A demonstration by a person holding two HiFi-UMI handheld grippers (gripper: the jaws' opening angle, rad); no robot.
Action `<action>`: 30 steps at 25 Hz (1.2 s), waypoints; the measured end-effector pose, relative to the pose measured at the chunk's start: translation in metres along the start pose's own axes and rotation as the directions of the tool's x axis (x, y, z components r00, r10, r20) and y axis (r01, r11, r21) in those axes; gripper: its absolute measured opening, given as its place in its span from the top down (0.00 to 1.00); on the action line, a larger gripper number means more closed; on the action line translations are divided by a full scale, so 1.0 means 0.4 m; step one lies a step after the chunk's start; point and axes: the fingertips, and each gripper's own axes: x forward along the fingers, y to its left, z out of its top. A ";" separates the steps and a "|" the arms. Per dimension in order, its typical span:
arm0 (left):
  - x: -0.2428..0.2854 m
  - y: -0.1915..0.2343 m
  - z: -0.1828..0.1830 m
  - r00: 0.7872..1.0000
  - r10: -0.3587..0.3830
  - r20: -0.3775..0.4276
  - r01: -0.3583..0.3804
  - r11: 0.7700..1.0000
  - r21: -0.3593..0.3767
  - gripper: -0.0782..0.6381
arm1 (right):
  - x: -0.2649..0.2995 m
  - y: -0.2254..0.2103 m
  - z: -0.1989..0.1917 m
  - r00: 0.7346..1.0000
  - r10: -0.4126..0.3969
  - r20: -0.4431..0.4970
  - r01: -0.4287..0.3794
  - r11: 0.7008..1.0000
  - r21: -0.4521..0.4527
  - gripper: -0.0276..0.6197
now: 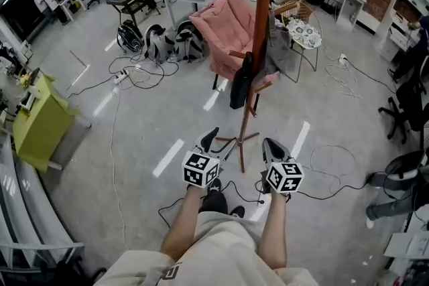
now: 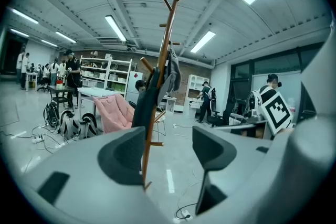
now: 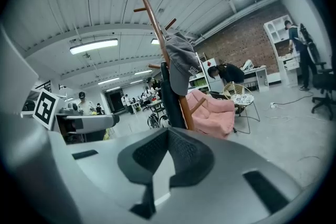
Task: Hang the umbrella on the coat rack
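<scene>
A tall wooden coat rack (image 1: 261, 10) stands on the grey floor just ahead of me. A folded black umbrella (image 1: 240, 80) hangs against its pole from a low peg, with a grey garment (image 1: 280, 50) beside it. My left gripper (image 1: 213, 144) is held short of the rack's feet, jaws open and empty. In the left gripper view the rack (image 2: 164, 55) and the umbrella (image 2: 144, 105) show beyond the gap of that gripper (image 2: 168, 147). My right gripper (image 1: 273, 149) is shut with nothing in it. Past the right gripper (image 3: 168, 157) in its own view are the umbrella (image 3: 169, 99) and a grey cap (image 3: 182, 63).
A pink armchair (image 1: 231, 27) and a wicker chair (image 1: 301, 30) stand behind the rack. Backpacks (image 1: 161, 40) and loose cables (image 1: 141, 74) lie on the floor to the left. A green cabinet (image 1: 40, 120) is at far left. People work at desks in the background.
</scene>
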 end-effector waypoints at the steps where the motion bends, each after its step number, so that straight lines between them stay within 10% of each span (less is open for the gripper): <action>1: -0.001 -0.003 -0.001 1.000 -0.001 0.001 0.001 1.000 0.002 0.50 | -0.005 0.001 0.000 1.000 -0.002 0.000 0.002 1.000 -0.003 0.95; 30: -0.046 -0.070 -0.006 1.000 -0.006 0.027 0.005 0.999 0.054 0.88 | -0.094 0.024 -0.015 1.000 0.007 0.009 -0.007 1.000 -0.026 0.95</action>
